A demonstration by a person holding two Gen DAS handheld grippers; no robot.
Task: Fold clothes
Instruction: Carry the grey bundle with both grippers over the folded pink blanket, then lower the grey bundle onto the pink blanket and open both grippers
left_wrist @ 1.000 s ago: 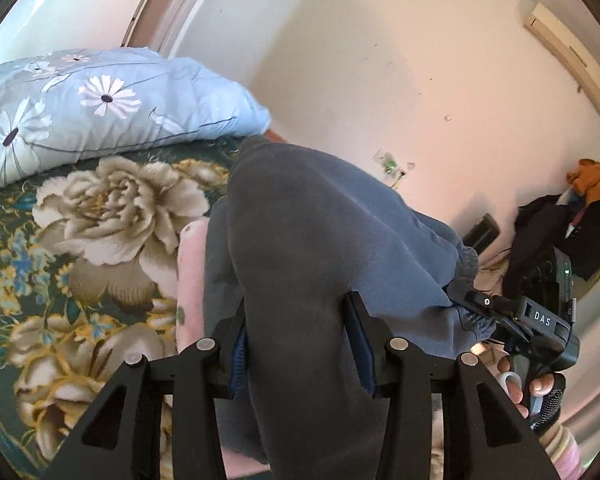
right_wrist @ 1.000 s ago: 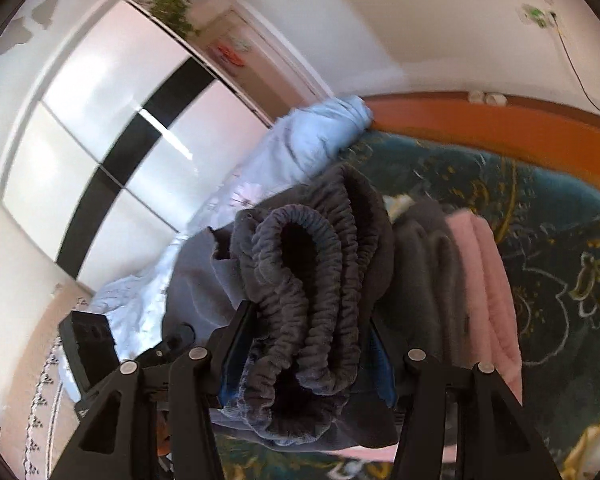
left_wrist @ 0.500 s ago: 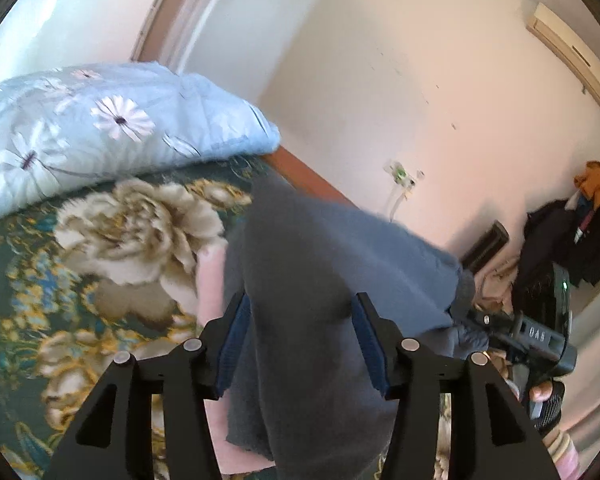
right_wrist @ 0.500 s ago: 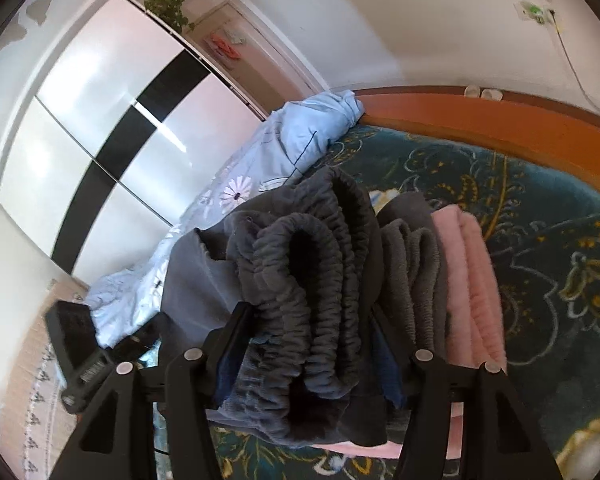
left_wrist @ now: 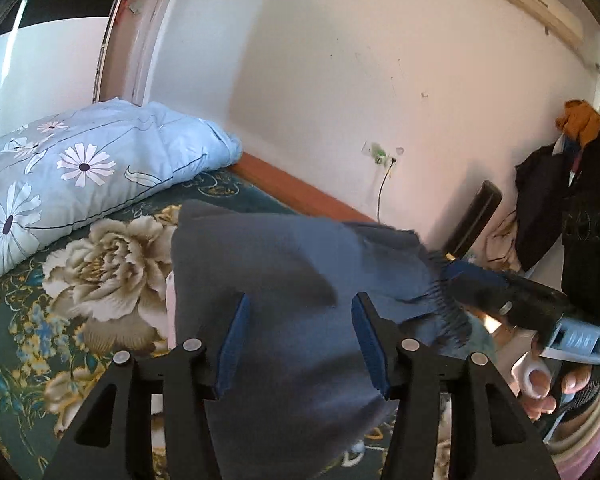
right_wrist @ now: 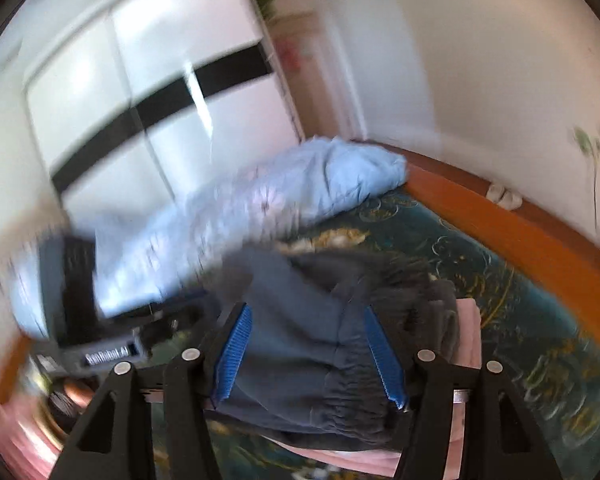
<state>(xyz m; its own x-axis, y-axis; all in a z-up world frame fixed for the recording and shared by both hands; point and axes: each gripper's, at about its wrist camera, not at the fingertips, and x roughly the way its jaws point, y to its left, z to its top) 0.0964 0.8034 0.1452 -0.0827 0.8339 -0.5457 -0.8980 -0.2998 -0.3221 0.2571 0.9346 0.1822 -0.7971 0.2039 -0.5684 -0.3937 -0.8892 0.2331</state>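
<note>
Bed (left_wrist: pixel 16 344): I see a dark green spread with big cream flowers, and a wooden rail (right_wrist: pixel 512 236) along the wall side.
Quilt (left_wrist: pixel 80 168): pale blue with daisies, bunched at the far end of the bed, well clear of my work.
Trousers (left_wrist: pixel 284 304): grey-blue, folded into a thick bundle, lying on a pink garment (right_wrist: pixel 466 344) on the bed; the gathered elastic waistband (right_wrist: pixel 352 384) faces my right camera. The bundle sits between the pads of both tongs.
Handling: I judge them soft, limp and fairly light, thick like fleece. They won't slip, but loose layers will sag and spill open if I hold only one. The waistband is the firmest part, so I'd take hold there, or pinch all layers together at a folded edge.
Left tongs (left_wrist: pixel 300 344): pads apart on either side of the cloth, with visible gaps to the fabric, so I read them as spread and not pinching.
Right tongs (right_wrist: pixel 308 356): blue pads likewise set wide around the waistband end, not pressed in. This view is blurred by motion, so I'm less sure.
Stage: the bundle already looks folded, resting on the pink piece; I can't tell whether another fold is intended.
</note>
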